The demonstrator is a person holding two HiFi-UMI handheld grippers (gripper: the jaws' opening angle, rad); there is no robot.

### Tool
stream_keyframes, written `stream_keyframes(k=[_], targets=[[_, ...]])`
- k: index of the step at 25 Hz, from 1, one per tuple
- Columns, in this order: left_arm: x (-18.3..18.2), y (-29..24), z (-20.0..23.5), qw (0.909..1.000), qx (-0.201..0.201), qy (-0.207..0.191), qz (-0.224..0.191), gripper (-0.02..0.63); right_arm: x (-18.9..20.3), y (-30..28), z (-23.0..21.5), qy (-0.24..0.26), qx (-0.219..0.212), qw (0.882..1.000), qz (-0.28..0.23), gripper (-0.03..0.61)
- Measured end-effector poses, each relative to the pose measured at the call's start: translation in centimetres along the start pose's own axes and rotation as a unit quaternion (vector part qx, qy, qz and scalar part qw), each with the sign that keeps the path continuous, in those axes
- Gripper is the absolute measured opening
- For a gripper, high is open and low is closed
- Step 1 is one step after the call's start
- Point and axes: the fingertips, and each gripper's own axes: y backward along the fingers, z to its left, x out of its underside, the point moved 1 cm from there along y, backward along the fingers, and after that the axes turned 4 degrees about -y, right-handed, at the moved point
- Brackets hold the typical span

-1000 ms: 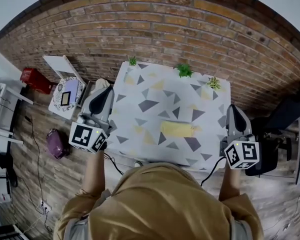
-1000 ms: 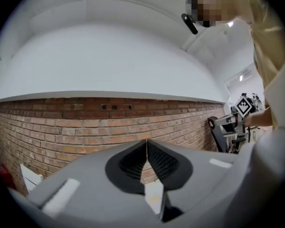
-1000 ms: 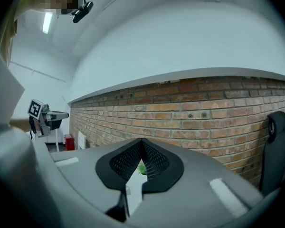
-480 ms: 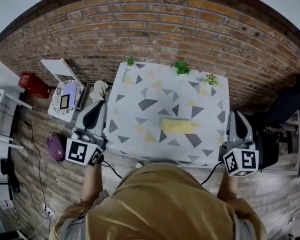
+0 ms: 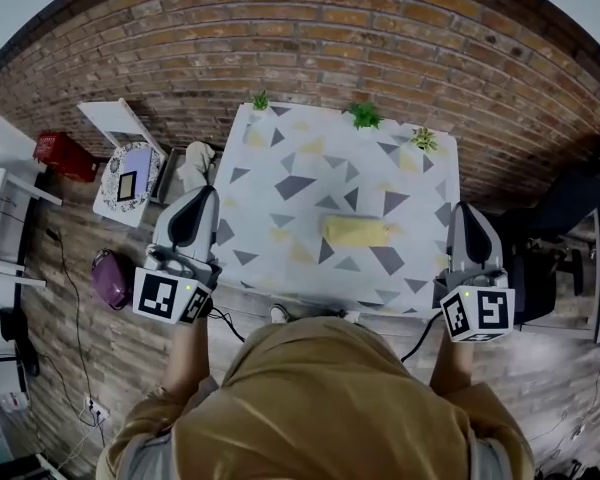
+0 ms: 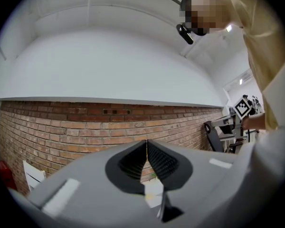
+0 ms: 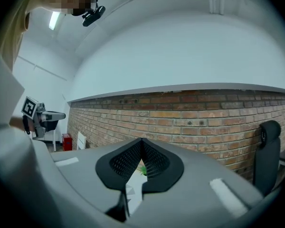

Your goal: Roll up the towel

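Yellow cloth is lying as a short, compact roll in the head view: the towel [image 5: 358, 231] is resting near the middle of the table [image 5: 310, 168], on its patterned cover, with nothing touching it. The left gripper [image 5: 202, 196] is hanging just off the table's left edge and the right gripper [image 5: 467, 211] just off its right edge, both well apart from the towel. Compared with a second ago, both are sitting slightly farther back toward the person, while the towel is keeping its place on the cover. In the left gripper view the ribbed pads are pressing together along one thin line with nothing caught between them. They are facing the brick wall [image 6: 76, 127], and only a sliver of the table cover is peeping through below them. In the right gripper view the jaws are likewise meeting flat and pinching nothing, with a bit of green plant [image 7: 141, 169] showing through the gap under the pads. Judging by this, the rolling is looking finished and the hands are backing away. Whether the roll's loose end is staying tucked cannot be told from here.
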Motion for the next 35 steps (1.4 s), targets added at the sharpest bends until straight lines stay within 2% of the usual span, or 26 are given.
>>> stream_keyframes(k=[14, 35], targets=[[-0.3, 1.8, -1.2, 1.0000, 0.007, 0.002, -0.004, 0.064, -0.2, 3.2, 0.2, -0.002, 0.014, 1.000, -0.008, 0.003], [1.2, 0.9, -2.5, 0.9997, 0.024, 0.002, -0.001, 0.064, 1.4, 4.1, 0.1, -0.001, 0.029, 1.000, 0.011, 0.003]])
